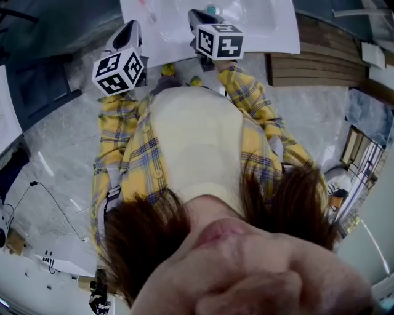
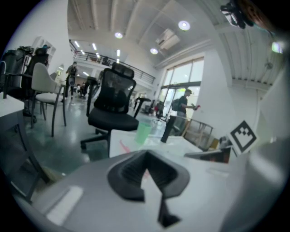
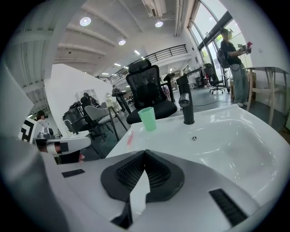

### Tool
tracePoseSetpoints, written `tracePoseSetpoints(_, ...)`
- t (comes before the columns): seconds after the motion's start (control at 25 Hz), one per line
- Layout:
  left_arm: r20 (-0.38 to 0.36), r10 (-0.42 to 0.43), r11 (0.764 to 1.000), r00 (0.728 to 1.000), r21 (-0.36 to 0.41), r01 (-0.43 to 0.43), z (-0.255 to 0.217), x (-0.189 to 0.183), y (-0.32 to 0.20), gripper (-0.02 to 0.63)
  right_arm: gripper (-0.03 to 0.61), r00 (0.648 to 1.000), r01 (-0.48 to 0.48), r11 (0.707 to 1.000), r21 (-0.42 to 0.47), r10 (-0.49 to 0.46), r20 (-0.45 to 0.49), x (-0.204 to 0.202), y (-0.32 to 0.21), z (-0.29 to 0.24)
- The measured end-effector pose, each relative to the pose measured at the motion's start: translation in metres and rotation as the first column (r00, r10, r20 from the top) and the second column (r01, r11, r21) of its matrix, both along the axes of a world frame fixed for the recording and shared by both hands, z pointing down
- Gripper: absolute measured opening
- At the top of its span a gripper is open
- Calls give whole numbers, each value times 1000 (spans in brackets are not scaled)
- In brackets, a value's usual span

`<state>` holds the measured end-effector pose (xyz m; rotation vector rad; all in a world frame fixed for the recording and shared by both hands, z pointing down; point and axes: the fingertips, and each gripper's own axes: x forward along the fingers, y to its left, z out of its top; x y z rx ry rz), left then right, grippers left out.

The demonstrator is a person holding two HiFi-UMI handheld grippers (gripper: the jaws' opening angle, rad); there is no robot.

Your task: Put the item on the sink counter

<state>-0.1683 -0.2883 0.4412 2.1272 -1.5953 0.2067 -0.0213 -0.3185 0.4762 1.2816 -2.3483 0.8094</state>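
A thin pink-red item [image 3: 130, 137], like a toothbrush, lies on the white sink counter [image 3: 163, 136], left of the basin and in front of a green cup [image 3: 147, 118]. The left gripper view shows the same item [image 2: 123, 146] and cup [image 2: 143, 132]. My right gripper [image 3: 145, 154] is shut and holds nothing, hanging over the counter's near edge. My left gripper [image 2: 146, 154] is also shut and empty, held off the counter's left end. In the head view both grippers [image 1: 131, 31] [image 1: 198, 17] reach toward the sink [image 1: 271, 31] at the top.
A black faucet [image 3: 186, 106] stands behind the basin, whose drain [image 3: 194, 138] shows. A black office chair [image 2: 113, 104] and other chairs stand beyond the counter. A person [image 3: 233, 59] stands far right by the windows. Wooden boards [image 1: 320, 61] lie right of the sink.
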Motion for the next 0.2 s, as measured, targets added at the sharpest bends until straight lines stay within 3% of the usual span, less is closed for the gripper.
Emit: tracePoseSetpoints(0.2, 1, -3, 1000, 1000, -7, 3, 2, -2, 2, 6, 14, 1000, 3, 1000, 0, -3, 1, -1, -1, 0)
